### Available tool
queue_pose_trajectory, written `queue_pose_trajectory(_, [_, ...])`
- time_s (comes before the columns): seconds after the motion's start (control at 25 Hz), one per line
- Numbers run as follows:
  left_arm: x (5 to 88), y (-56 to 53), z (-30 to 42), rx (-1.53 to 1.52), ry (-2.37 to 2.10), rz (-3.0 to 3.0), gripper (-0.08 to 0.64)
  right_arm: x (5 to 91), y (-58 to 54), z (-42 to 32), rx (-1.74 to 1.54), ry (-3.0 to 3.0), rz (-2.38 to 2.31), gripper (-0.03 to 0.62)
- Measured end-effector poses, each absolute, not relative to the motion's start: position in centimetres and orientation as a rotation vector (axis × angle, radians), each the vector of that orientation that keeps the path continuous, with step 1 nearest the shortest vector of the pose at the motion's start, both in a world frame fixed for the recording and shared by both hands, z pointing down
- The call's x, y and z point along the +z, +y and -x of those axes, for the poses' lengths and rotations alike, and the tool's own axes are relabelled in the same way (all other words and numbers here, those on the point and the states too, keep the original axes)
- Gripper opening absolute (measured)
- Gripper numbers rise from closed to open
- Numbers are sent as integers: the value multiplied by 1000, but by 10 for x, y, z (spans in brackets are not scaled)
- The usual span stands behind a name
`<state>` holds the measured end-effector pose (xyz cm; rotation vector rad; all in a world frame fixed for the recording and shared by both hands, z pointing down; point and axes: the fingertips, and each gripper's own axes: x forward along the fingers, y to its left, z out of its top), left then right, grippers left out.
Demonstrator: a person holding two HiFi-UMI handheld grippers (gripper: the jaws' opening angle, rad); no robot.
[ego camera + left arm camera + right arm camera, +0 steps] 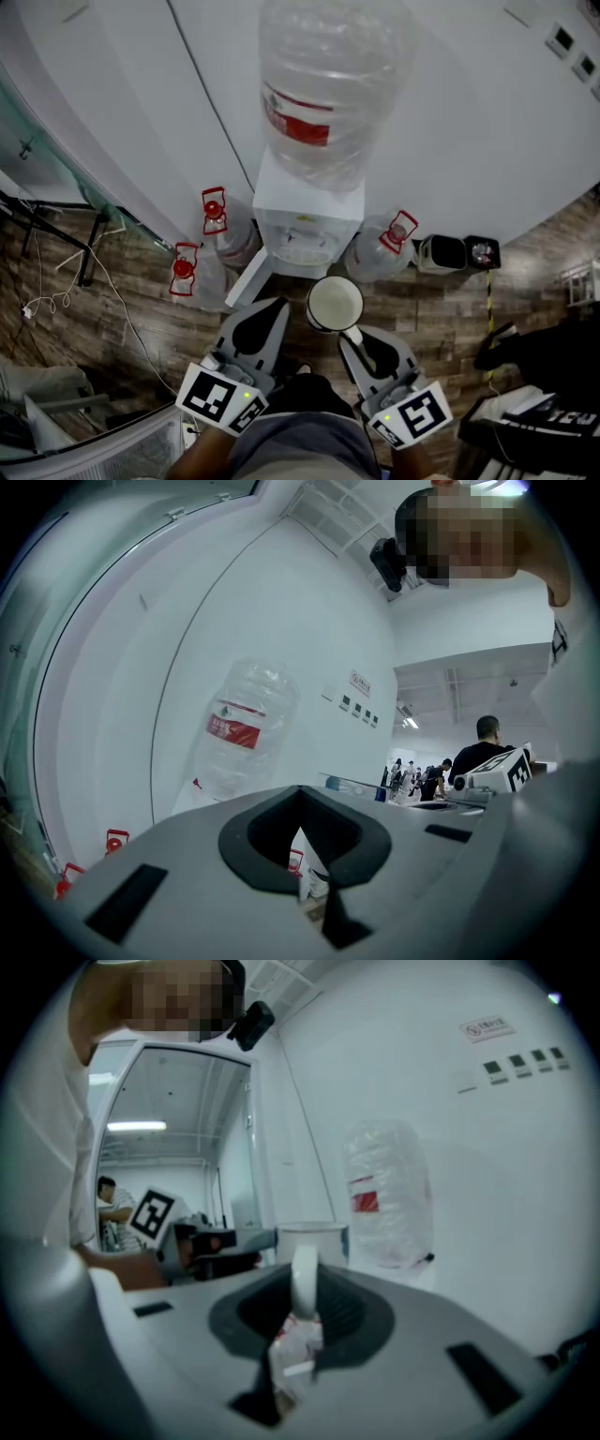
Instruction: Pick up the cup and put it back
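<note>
A white cup (335, 303) hangs upright in front of the water dispenser (305, 220), its mouth facing up. My right gripper (355, 337) is shut on the cup's handle. In the right gripper view the handle (303, 1279) stands on edge between the jaws and the cup body (312, 1239) rises just beyond my right gripper (300, 1309). My left gripper (270, 312) hovers left of the cup, shut, with nothing in it. The left gripper view shows my left gripper (305, 853) with its jaws together, pointing towards the dispenser.
A large clear water bottle (328, 84) sits on top of the dispenser against the white wall. Spare bottles with red caps (214, 211) (397, 231) stand on the wooden floor either side. Two dark bins (441, 251) stand to the right. People stand in the background (483, 747).
</note>
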<state>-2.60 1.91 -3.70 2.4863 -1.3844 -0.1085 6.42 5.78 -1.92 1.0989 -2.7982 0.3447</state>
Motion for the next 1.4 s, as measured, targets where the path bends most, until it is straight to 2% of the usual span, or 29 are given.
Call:
queue_pose_trajectory(0.6, [31, -24, 49, -67, -1382, -2437, 6, 52, 23, -49, 394, -2785, -1095, 75])
queue_pose_trajectory(1.4, [210, -67, 59, -29, -1369, -2461, 6, 249, -14, -33, 405, -2801, -1065, 75])
